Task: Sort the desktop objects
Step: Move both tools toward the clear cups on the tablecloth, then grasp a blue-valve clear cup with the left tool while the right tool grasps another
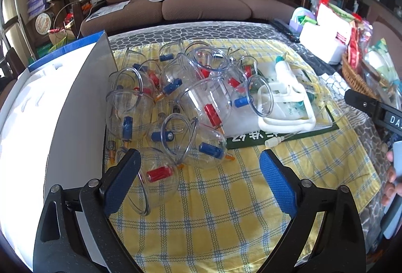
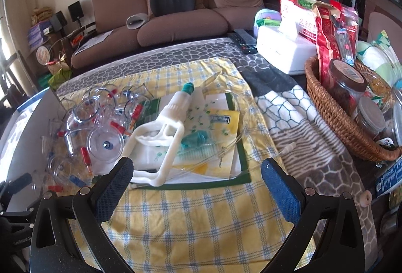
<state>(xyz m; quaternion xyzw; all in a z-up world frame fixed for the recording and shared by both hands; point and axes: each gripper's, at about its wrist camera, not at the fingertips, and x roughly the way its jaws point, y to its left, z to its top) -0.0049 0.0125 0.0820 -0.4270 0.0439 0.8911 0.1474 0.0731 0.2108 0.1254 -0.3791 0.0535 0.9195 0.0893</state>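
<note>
The clear plastic cupping cups with red and blue valve stems [image 1: 176, 97] are lying in a jumbled heap on the yellow plaid cloth [image 1: 226, 210] covering the bench. The white pistol-grip hand pump [image 2: 160, 137] is resting just right of them on a green-bordered printed sheet [image 2: 241, 167]. Sorting is apparently barely beginning: the open white box [image 1: 37, 109] at the left shows no cups. The left tongs [image 1: 198, 180] and right tongs [image 2: 198, 187] are both hanging spread, pinching nothing. The sheet's print is unreadable; "DA" is showing on a black arm at right.
</note>
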